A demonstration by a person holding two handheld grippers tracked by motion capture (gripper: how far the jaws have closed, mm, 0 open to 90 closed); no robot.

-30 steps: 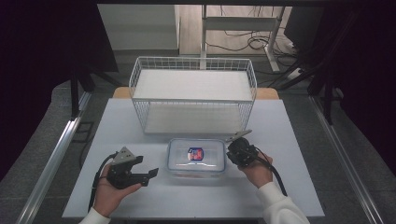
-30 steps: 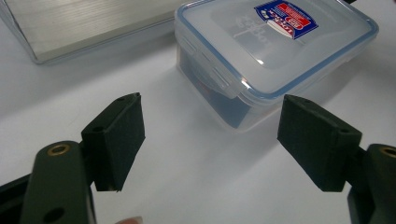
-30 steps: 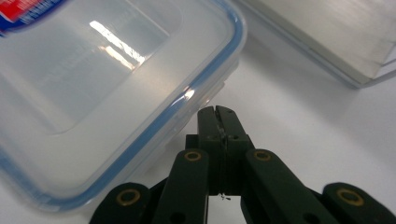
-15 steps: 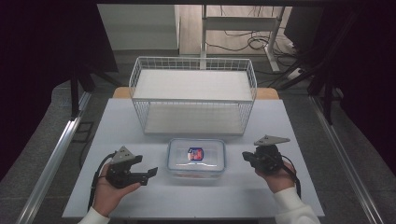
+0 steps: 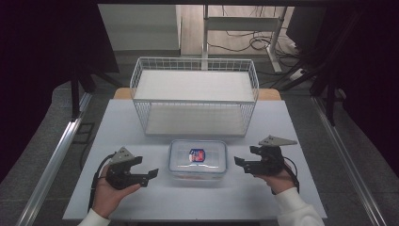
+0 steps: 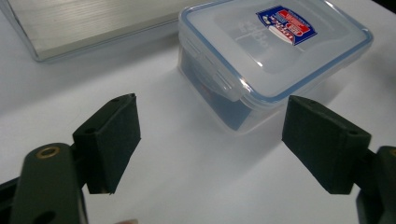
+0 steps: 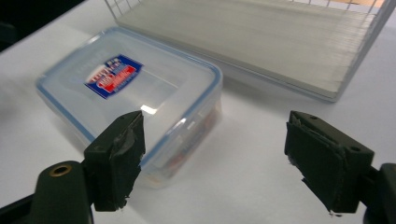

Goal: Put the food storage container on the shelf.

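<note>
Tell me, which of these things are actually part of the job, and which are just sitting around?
Part of the job:
- lidded plastic box
- left gripper, open
- right gripper, open, jaws just opened, nothing between them

Just there:
- wire basket
- table
- cables on the floor

One lidded plastic container point(image 5: 198, 160), one wire basket point(image 5: 195, 96), two tools on one table point(image 5: 291, 123).

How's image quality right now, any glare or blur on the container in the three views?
High view: sharp, evenly lit table, dark surroundings. Left gripper view: container and label crisp, near jaws soft. Right gripper view: small glare spot on the container lid, label slightly soft, wire basket blurred behind.
</note>
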